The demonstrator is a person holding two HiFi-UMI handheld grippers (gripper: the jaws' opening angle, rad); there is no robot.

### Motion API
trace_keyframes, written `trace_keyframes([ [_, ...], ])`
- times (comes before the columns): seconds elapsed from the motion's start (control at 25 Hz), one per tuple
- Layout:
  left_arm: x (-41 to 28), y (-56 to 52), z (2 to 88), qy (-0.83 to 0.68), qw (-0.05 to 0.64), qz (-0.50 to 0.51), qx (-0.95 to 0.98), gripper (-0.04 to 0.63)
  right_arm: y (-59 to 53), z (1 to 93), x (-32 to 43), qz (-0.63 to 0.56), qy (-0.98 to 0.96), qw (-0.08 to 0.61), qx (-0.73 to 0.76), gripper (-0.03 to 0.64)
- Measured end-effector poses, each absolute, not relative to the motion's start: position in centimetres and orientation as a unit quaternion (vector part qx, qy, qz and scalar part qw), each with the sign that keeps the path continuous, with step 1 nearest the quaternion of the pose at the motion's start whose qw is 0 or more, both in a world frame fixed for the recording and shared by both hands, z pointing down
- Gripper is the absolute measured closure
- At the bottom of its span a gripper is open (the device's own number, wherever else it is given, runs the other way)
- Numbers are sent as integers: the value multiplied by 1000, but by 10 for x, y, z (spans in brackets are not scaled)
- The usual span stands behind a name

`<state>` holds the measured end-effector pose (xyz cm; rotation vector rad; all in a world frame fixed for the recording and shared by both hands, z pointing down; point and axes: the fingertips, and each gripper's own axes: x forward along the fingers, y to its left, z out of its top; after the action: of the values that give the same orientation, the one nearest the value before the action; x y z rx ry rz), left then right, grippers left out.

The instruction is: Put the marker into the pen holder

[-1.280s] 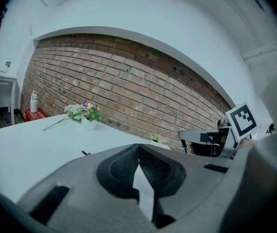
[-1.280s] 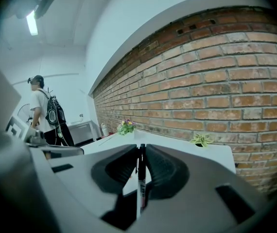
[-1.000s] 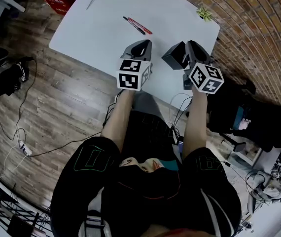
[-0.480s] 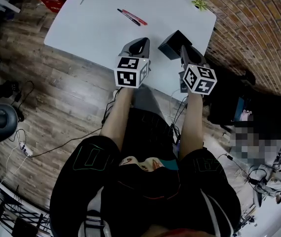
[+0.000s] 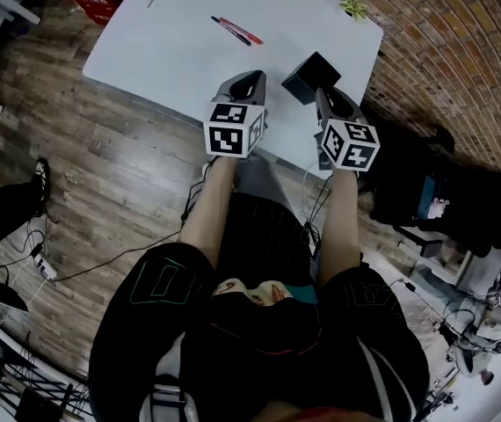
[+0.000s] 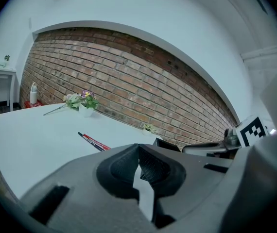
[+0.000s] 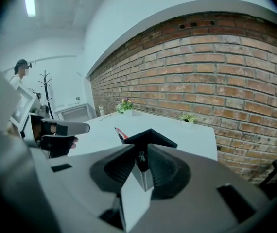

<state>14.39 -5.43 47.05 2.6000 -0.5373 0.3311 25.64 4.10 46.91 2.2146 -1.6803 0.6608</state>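
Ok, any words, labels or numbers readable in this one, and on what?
No readable text anywhere.
Left cube and right cube: square code patterns, no letters.
Markers: print too small to read.
Shirt print: too blurred.

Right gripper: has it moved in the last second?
Yes. The right gripper has drawn back toward the person and slightly left. It was alongside the holder; now its tips sit just short of it.
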Motion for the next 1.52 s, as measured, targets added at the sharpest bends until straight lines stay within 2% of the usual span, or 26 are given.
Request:
trace_keyframes([
  [0.36,128,-72,456,-217,226,100,944,597,27,435,259,192,-583,139,777,529],
  [0.8,90,-103,439,-260,221,74,937,597,-22,399,229,144,-622,132,758,606],
  [1.0,54,-130,433,-301,219,62,926,597,-57,392,200,134,-656,132,731,611],
  [1.52,9,-195,452,-365,236,60,898,597,-148,420,152,146,-711,197,659,611],
])
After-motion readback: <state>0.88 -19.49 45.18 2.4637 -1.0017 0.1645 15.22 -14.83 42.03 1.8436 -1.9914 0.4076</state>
